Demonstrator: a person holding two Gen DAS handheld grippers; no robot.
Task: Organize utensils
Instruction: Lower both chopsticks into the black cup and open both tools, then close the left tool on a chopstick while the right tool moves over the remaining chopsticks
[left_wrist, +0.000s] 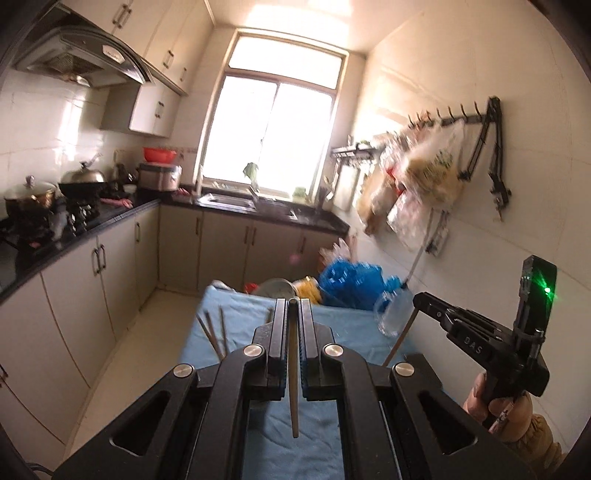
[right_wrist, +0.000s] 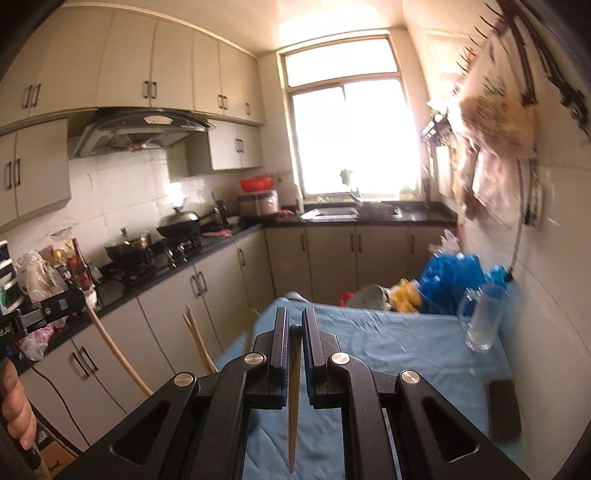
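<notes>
A lived-in home kitchen is seen: cream cabinets (right_wrist: 155, 70) are hung above a black countertop (right_wrist: 207, 245), with a range hood (right_wrist: 144, 129) mounted over lidded pots (right_wrist: 129, 242). A sink (right_wrist: 332, 213) is set beneath the bright window (right_wrist: 351, 136).

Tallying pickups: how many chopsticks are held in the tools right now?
2: the first chopstick is clamped in the left tool, the second chopstick in the right tool. Loose chopsticks show by the blue cloth, blurred.

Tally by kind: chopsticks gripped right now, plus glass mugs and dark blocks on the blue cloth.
Gripped chopsticks: 2, one in the left gripper, one in the right gripper
Glass mugs: 1
Dark blocks: 1
Total: 4
</notes>
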